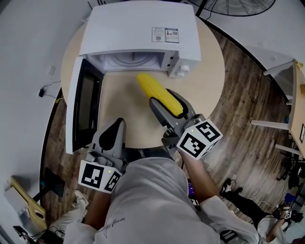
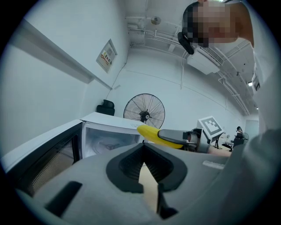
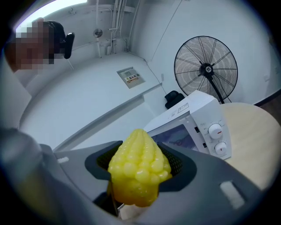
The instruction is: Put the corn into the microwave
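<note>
A yellow corn cob (image 1: 159,93) is held above the round table (image 1: 209,71), its tip toward the open white microwave (image 1: 138,28). My right gripper (image 1: 167,101) is shut on the cob's rear half. In the right gripper view the corn (image 3: 139,169) fills the space between the jaws, with the microwave (image 3: 193,121) beyond it. My left gripper (image 1: 118,124) hovers at the table's near edge, shut with nothing in it. From the left gripper view (image 2: 142,147) I see the corn (image 2: 151,134) to the right and the lit microwave cavity (image 2: 109,140) ahead.
The microwave door (image 1: 81,105) swings out wide on the left, close beside my left gripper. A floor fan (image 1: 238,5) stands behind the table. The control knobs (image 1: 180,70) sit at the cavity's right. A person's torso fills the bottom of the head view.
</note>
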